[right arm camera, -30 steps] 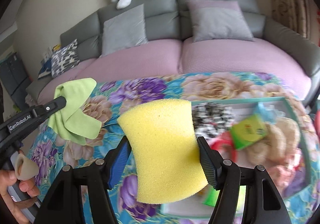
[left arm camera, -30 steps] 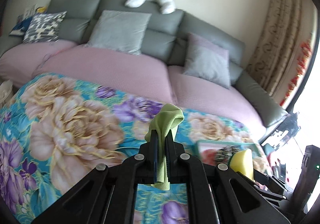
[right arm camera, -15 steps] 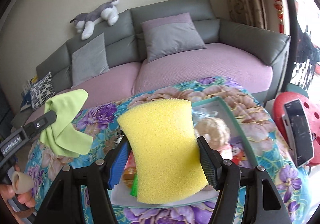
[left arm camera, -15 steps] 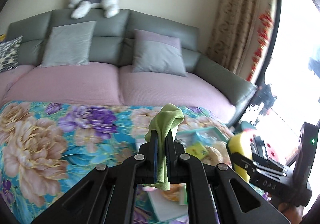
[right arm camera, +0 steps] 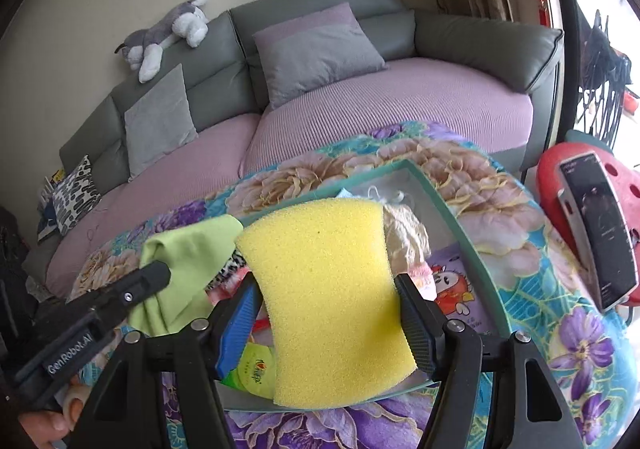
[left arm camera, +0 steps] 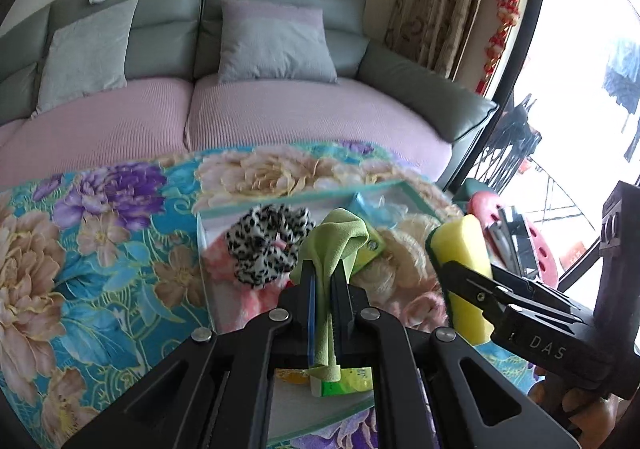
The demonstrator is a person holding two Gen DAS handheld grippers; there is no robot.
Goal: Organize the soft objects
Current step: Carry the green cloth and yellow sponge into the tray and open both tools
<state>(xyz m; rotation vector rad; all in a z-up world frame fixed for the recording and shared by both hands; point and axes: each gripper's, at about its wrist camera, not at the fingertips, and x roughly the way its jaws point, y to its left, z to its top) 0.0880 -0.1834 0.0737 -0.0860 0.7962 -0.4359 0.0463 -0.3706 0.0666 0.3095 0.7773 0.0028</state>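
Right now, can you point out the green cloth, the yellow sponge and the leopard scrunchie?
green cloth [left arm camera: 338, 237], left wrist view, on the bunched fold above the fingers
yellow sponge [right arm camera: 328, 289], right wrist view, on the middle of its broad face
leopard scrunchie [left arm camera: 264, 245], left wrist view, on its ruffled fabric, inside the tray

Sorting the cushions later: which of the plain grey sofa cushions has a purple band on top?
The cushion on the seat nearer the curtain; the other grey cushion, under the plush dog, is grey all over.
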